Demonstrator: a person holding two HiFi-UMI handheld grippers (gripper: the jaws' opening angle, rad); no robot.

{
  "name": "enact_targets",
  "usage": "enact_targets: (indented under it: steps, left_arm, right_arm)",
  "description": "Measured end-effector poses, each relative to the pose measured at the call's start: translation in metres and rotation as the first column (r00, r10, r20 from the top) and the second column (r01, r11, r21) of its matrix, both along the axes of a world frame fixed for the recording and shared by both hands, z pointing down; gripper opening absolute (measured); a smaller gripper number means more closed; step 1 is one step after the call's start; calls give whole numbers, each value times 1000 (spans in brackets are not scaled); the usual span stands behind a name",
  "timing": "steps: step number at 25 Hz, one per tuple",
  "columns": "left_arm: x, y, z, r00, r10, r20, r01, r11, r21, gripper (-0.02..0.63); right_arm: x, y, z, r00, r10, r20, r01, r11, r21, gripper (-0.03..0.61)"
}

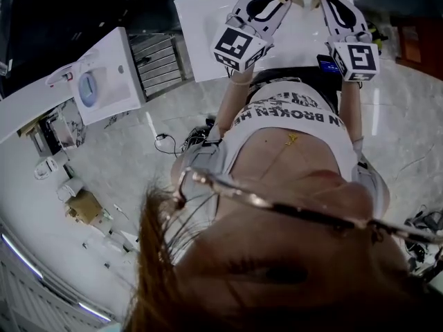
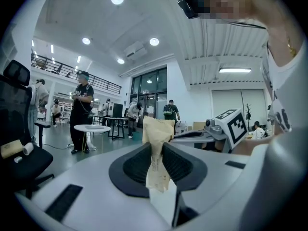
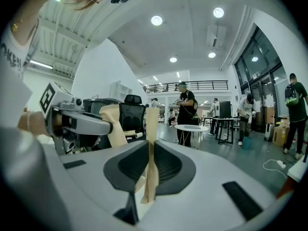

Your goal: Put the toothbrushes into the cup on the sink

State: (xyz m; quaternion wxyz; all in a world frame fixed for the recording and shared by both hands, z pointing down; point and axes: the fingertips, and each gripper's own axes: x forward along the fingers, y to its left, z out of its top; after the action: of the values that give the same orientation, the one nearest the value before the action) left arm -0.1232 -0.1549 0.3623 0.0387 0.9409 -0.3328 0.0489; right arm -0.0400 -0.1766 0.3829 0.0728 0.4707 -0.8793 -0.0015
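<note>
a: what did the left gripper (image 2: 157,150) hold?
b: its jaws were clamped on a tan paper-wrapped packet (image 2: 158,129) that stood upright between them. i couldn't tell if it was a toothbrush
a: and the right gripper (image 3: 150,153)?
b: pinched tight on a thin tan paper-wrapped strip (image 3: 152,121). both were raised side by side, well apart from the white basin unit (image 1: 114,64)

Shirt: wearing a white shirt (image 1: 320,145), black lettering running across it.
Glasses: wearing thin metal-framed glasses (image 1: 277,206).
</note>
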Motion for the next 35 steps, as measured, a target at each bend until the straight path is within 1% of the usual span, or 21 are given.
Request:
enact_targets:
  steps: [4,10,15,20,30,35]
  left_arm:
    - [3,-13,4,1000,-8,2,8,1000,-13,81]
    - [49,-38,-4,999,-48,9,48,998,-41,81]
    - [61,-50,6,997,-78,17,79,995,-60,81]
    - [72,-59,14,996,-86,30,88,994,-70,81]
    - [79,-66,28,993,-113,39,116,990,-86,81]
    - [77,-68,35,990,-132,51,137,985,-109,81]
  right_arm:
    - [4,-16,-3,1000,-7,-9,7,1000,10,44]
    - [54,-52,-16,999,-27,35,27,1000,-12,44]
    - [73,-69,-6,999,-41,30,42,999,-24,44]
    - [103,-84,2,1000,-12,24,12,999,-32,44]
    - [110,-102,21,999,-29,26,30,999,-36,45]
    - [114,-121,37,1000,-7,12,8,1000,-28,44]
